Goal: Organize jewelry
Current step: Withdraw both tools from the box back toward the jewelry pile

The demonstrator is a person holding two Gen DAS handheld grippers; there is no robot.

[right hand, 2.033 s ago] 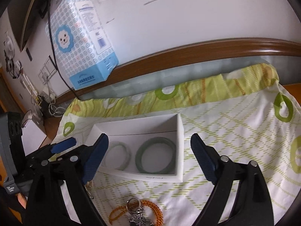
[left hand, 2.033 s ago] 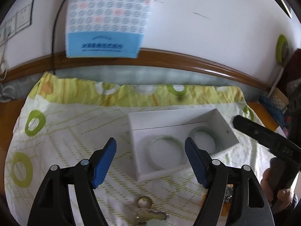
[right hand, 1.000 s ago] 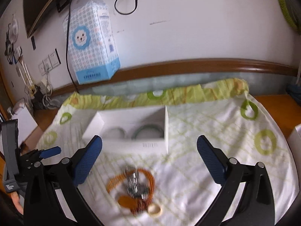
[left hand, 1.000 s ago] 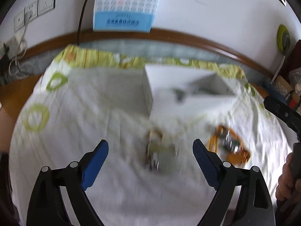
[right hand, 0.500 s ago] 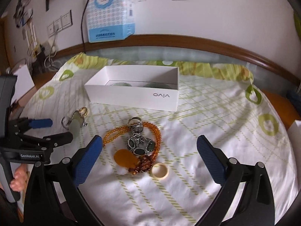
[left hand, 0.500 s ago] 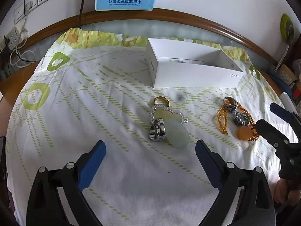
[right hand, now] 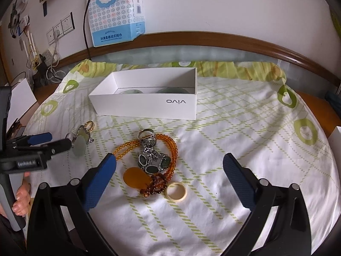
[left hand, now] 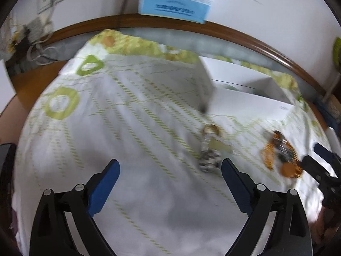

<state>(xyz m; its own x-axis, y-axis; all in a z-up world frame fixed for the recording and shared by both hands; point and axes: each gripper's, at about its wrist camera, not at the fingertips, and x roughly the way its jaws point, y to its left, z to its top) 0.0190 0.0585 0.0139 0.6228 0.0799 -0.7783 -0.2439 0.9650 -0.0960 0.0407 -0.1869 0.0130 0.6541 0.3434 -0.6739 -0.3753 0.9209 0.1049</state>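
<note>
A white box (right hand: 145, 106) on the cloth holds two green jade bangles (right hand: 170, 90). In front of it lies a pile: an amber bead necklace (right hand: 170, 147) with an orange pendant (right hand: 135, 178), silver pieces (right hand: 153, 162) and a cream ring (right hand: 176, 192). My right gripper (right hand: 169, 160) stands open just short of this pile, holding nothing. Further left a gold ring (right hand: 89, 125), a cloud-shaped pendant (right hand: 83, 136) and a pale jade oval (right hand: 79, 147) lie together. My left gripper (left hand: 169, 165) is open and empty. That small cluster (left hand: 210, 149) lies blurred just beyond its right finger.
The green-patterned white cloth (right hand: 245, 128) covers the table. A blue tissue pack (right hand: 115, 10) hangs on the wall behind, with sockets and cables (right hand: 53, 34) at the far left. A person's hand (right hand: 20, 198) holds the left gripper's handle.
Both grippers have drawn back from over the box to low above the cloth. In the last half second the left view swung left and blurred; the right gripper barely moved.
</note>
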